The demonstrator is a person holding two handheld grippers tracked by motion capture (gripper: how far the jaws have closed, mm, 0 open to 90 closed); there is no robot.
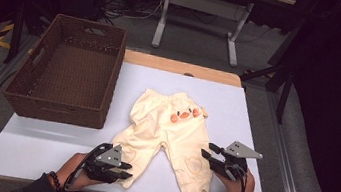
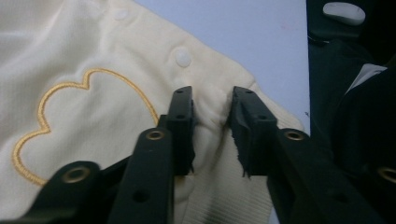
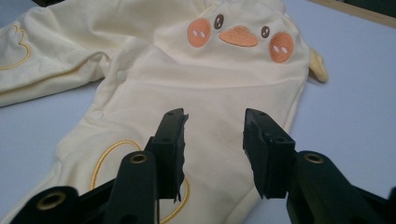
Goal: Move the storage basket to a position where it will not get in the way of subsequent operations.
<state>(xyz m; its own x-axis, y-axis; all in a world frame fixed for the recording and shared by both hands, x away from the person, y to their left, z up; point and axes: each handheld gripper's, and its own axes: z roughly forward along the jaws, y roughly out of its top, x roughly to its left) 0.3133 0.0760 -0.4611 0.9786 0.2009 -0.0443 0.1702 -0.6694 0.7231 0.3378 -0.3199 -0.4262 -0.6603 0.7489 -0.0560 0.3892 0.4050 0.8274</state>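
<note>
Our left gripper (image 2: 212,105) stands with its jaws narrowed around a small ridge of cream fabric at the cuff end of one leg of the baby trousers (image 1: 168,136). The cloth bunches up between the pads, though we cannot tell whether they actually pinch it. Just beyond those jaws lie an embroidered outline (image 2: 88,121) and a row of snaps.

Our right gripper (image 3: 212,126) hovers with its jaws apart and nothing between them, above the lower part of the other leg. From these jaws the garment runs straight ahead, its long axis leading up to the duck face (image 3: 239,36) at the waistband, farthest from us.

Each hand is thus nearest its own trouser leg, cuffs toward us, waist away. We judge the coming move depends on that lengthwise lie: both cuffs taken and carried forward over the waist. The wicker basket (image 1: 63,111) waits beyond and left of the left jaws, on the white table (image 1: 238,105).
</note>
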